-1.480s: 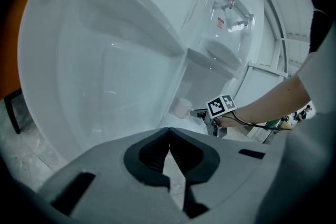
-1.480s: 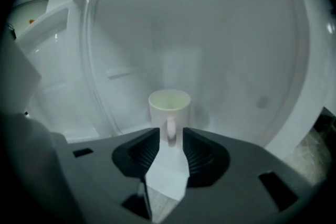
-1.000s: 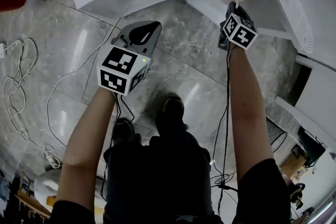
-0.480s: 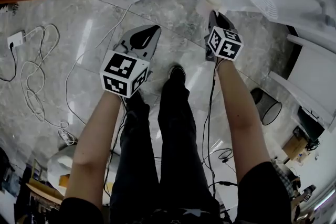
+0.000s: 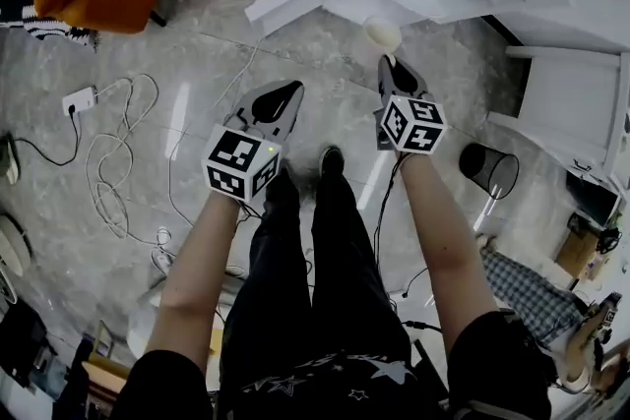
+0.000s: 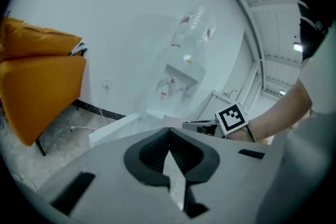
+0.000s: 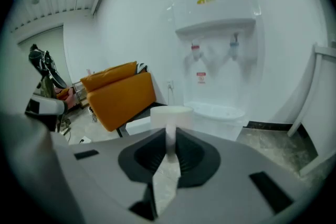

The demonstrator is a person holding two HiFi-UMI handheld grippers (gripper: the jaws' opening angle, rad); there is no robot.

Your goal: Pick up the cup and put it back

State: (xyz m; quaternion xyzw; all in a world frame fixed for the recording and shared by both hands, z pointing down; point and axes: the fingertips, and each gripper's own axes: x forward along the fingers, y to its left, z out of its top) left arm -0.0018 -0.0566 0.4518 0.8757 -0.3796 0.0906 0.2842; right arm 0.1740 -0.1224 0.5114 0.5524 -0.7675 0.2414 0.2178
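Pinching cup [image 7: 171, 113] by thin wall with right claw [image 7: 170, 140]; gripping one side only, likely so cup sits upright. Holding cup in air, facing cooler [image 7: 218, 34], near its tray [image 7: 219, 111], maybe aiming to put back there. Hanging left claw [image 6: 169, 139] clenched, grasping nothing, off to side, out of way.
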